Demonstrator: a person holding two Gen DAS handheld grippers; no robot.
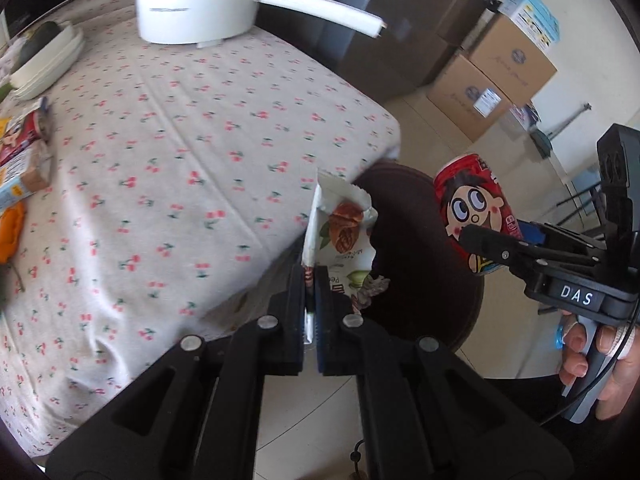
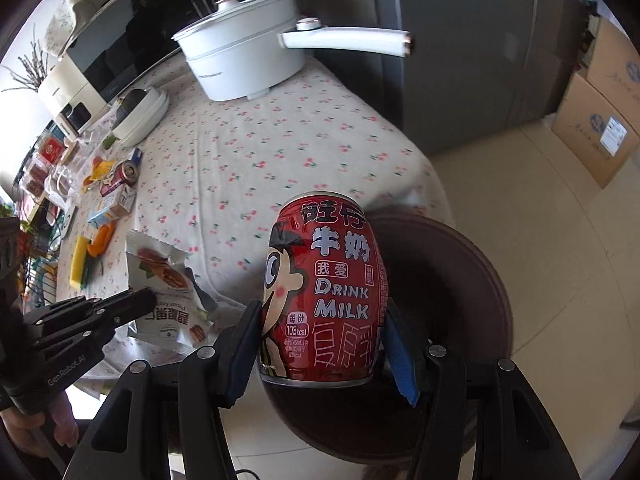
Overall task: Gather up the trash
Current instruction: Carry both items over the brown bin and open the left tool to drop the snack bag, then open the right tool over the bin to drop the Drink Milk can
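You have two black two-finger grippers, the left gripper (image 1: 311, 312) and the right gripper (image 2: 320, 344). One red milk can (image 2: 328, 288) sits at centre frame, one white torn snack wrapper (image 1: 340, 232) beside it. One dark brown round bin (image 2: 460, 300) lies lower right. One white lidded pot (image 2: 240, 56) stands upper centre. Three brown cardboard boxes (image 1: 508, 60) stack upper right.

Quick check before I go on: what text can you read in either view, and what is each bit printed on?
"DRINK MILK": red can, in the right gripper.
"103kcal": same can, lower left of the label.
"旺仔", "牛奶", "我爱": same can, upper label.
"DAS": tag on the right gripper body.
"GenRobot.AI": left gripper handle, seen from the right wrist.
Snack wrapper print: too distorted to read.
Cardboard boxes: labels too small.
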